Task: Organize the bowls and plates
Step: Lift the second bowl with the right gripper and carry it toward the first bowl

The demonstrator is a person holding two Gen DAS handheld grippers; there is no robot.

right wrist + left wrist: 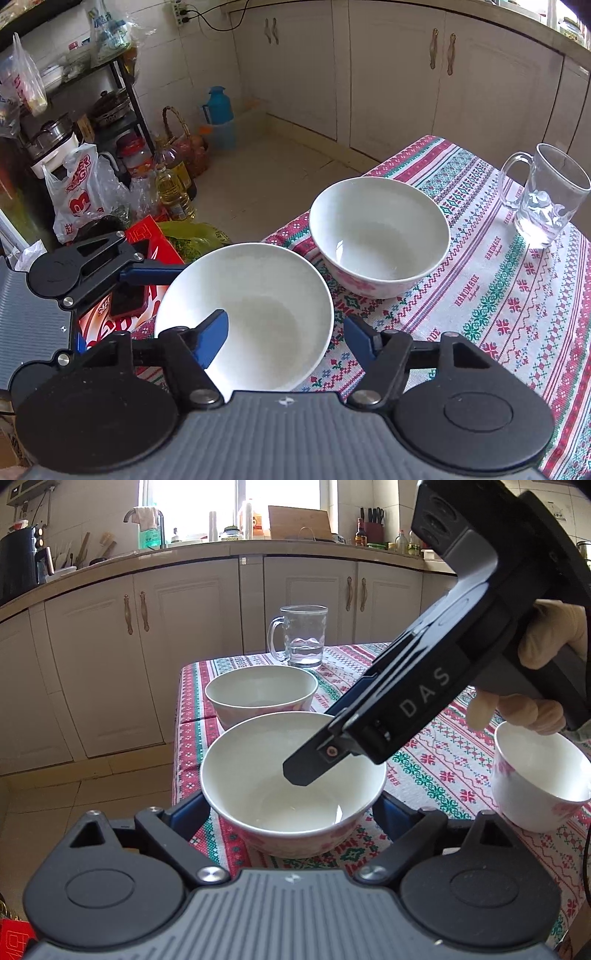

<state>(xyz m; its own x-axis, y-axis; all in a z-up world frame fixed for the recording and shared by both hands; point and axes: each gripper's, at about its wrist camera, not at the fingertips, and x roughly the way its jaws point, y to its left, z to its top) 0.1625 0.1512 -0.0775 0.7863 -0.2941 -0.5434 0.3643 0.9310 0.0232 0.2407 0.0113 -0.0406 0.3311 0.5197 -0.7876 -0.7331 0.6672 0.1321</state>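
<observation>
A white bowl (258, 760) (266, 295) with pink flowers outside sits near the corner of the patterned tablecloth (424, 775). My left gripper (291, 808) is open, its blue fingers (188, 808) close beside the bowl's two sides; I see no firm press. One left finger (147, 275) reaches the bowl's rim. My right gripper (286, 339) is open astride the rim, with one finger (212, 339) (306, 766) inside the bowl and the other finger (360, 339) outside. A second, similar bowl (258, 690) (376, 221) stands just behind. A smaller bowl (535, 768) stands at the right.
A glass mug (299, 635) (543, 195) stands at the table's far edge. A gloved hand (546, 635) holds the right gripper. Bags, oil bottles (173, 184) and a red box (147, 236) crowd the floor beside the table. Kitchen cabinets (184, 627) run behind.
</observation>
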